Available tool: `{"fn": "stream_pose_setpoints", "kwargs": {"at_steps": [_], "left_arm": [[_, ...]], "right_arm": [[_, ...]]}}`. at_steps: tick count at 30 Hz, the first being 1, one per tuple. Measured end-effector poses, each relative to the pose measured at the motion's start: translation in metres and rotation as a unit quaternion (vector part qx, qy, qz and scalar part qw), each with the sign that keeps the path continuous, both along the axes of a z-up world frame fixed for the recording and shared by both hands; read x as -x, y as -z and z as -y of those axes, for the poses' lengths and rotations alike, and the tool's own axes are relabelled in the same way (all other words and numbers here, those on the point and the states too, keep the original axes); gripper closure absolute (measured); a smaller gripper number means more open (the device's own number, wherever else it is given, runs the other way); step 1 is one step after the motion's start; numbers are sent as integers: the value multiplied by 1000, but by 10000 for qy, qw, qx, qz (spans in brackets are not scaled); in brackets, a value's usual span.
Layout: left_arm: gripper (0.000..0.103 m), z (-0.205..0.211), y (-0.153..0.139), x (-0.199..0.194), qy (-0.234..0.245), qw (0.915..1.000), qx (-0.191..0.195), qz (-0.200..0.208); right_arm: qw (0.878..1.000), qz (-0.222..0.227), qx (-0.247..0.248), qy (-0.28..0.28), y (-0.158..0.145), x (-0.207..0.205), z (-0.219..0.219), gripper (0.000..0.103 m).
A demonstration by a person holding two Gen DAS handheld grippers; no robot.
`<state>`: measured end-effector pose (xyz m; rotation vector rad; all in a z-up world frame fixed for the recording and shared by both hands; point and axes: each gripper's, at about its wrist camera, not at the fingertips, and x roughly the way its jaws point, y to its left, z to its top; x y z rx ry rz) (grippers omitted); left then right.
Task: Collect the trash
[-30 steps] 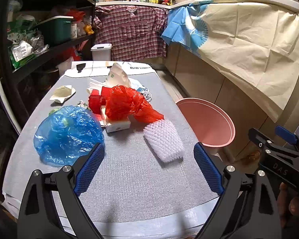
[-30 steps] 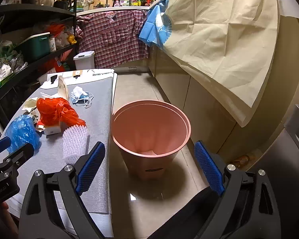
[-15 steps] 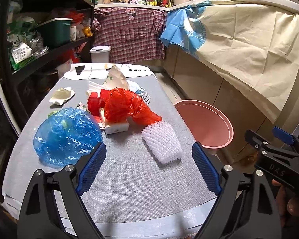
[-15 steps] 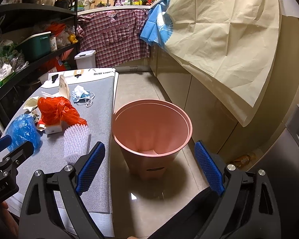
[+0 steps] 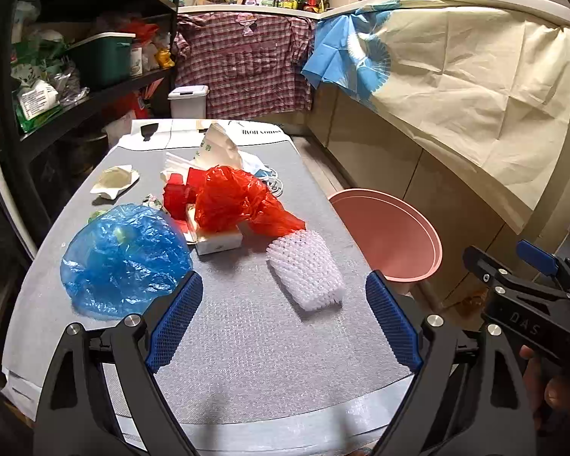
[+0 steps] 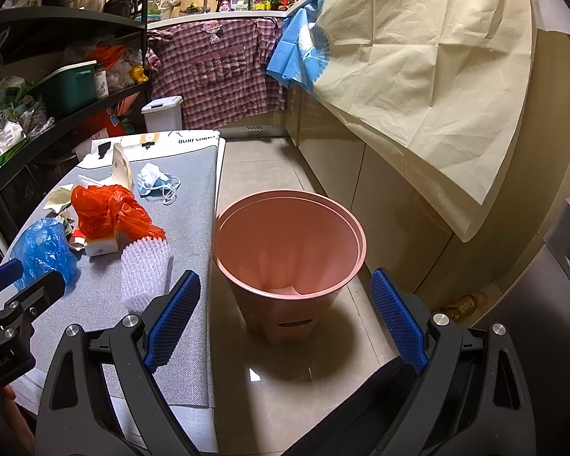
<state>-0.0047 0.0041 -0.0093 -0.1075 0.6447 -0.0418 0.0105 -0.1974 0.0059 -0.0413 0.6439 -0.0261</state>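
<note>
Trash lies scattered on the grey table (image 5: 247, 342). Nearest the left gripper (image 5: 285, 323), whose blue pads stand spread wide with nothing between them, sits a white foam fruit net (image 5: 304, 273); a crumpled blue plastic bag (image 5: 121, 258) lies to its left. Behind them a red plastic bag (image 5: 235, 201) drapes a small white box (image 5: 218, 241), with a face mask (image 6: 154, 182) farther back. The right gripper (image 6: 285, 323), likewise spread and empty, hovers before the pink bin (image 6: 288, 254) standing on the floor just beside the table.

Right hand-held gripper (image 6: 285, 323) wide apart, empty, above pink bin (image 6: 290, 250) on the floor; worktop (image 6: 193, 190) trash left of bin: white foam net (image 6: 144, 269) nearest.
</note>
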Motion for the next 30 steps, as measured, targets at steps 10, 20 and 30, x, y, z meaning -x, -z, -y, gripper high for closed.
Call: {"fn": "stream_pose_setpoints", "kwargs": {"at_steps": [10, 20, 30], "left_arm": [[18, 2, -2, 2, 57, 10000, -8, 44], [18, 2, -4, 2, 65, 10000, -15, 56], [18, 3, -6, 3, 74, 9999, -12, 66]], "right_arm": [[10000, -1, 1, -4, 0, 0, 0, 14], [10000, 0, -1, -1, 0, 0, 0, 14], [10000, 0, -2, -3, -1, 0, 0, 14]]}}
